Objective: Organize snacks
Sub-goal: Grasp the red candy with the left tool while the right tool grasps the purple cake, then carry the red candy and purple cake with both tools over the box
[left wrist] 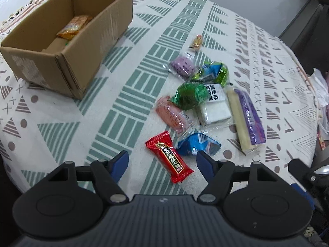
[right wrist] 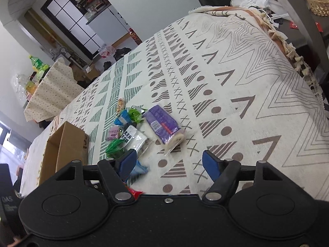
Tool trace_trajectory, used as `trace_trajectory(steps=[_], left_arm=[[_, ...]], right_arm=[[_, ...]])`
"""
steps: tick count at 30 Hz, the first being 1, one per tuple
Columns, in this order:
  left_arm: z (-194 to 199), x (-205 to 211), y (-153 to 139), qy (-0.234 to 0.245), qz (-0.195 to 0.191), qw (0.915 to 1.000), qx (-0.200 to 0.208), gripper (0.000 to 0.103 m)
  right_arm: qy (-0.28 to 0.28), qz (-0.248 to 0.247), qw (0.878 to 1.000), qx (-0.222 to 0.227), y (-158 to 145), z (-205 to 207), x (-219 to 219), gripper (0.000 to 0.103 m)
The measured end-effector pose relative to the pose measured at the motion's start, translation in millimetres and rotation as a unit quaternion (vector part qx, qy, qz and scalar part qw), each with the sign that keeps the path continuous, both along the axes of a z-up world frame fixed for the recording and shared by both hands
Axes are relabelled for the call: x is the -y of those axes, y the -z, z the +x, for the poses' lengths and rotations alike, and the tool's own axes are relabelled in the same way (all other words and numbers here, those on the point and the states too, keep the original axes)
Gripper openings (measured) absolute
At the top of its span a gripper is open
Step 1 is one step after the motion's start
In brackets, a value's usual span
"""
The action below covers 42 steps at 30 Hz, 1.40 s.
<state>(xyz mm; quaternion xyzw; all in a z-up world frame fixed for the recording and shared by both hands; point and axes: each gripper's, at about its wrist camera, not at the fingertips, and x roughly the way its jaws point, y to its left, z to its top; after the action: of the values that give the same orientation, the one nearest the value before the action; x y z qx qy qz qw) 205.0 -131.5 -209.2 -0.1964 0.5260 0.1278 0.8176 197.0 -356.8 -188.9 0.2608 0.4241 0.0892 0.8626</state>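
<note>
while both tongs [left wrist: 162, 160] [right wrist: 169, 162] gape empty, the cardboard box [left wrist: 86, 49] holds an orange snack packet [left wrist: 75, 26].

Looks like somebody's home from where I'm sitting: patterned tablecloth [right wrist: 236, 65] with tassel fringe, a glass-paned door [right wrist: 72, 20] upper left, a side table with drink bottles [right wrist: 38, 63] far left, a wicker basket [right wrist: 317, 0] top right.
</note>
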Motion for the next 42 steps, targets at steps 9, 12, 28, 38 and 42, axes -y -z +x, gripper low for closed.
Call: trace_trajectory(steps=[9, 12, 28, 38, 42], left_arm=[[12, 10, 28, -0.021, -0.005, 0.9993, -0.03, 0.055], [14, 13, 33, -0.024, 0.003, 0.9992, -0.033, 0.055], [25, 5, 31, -0.033, 0.056, 0.9975, -0.029, 0.02], [21, -18, 14, -0.039, 0.05, 0.998, -0.003, 0.02], [23, -22, 7, -0.019, 0.044, 0.9988, 0.013, 0.02]], right_arm=[[-0.012, -0.004, 1.0, -0.006, 15, 22, -1, 0.071], [-0.013, 0.007, 1.0, -0.015, 22, 30, 1, 0.071], [-0.004, -0.008, 1.0, 0.002, 39, 66, -8, 0.071], [-0.033, -0.034, 0.999, 0.027, 41, 79, -28, 0.071], [-0.045, -0.053, 0.997, 0.031, 43, 85, -38, 0.071]])
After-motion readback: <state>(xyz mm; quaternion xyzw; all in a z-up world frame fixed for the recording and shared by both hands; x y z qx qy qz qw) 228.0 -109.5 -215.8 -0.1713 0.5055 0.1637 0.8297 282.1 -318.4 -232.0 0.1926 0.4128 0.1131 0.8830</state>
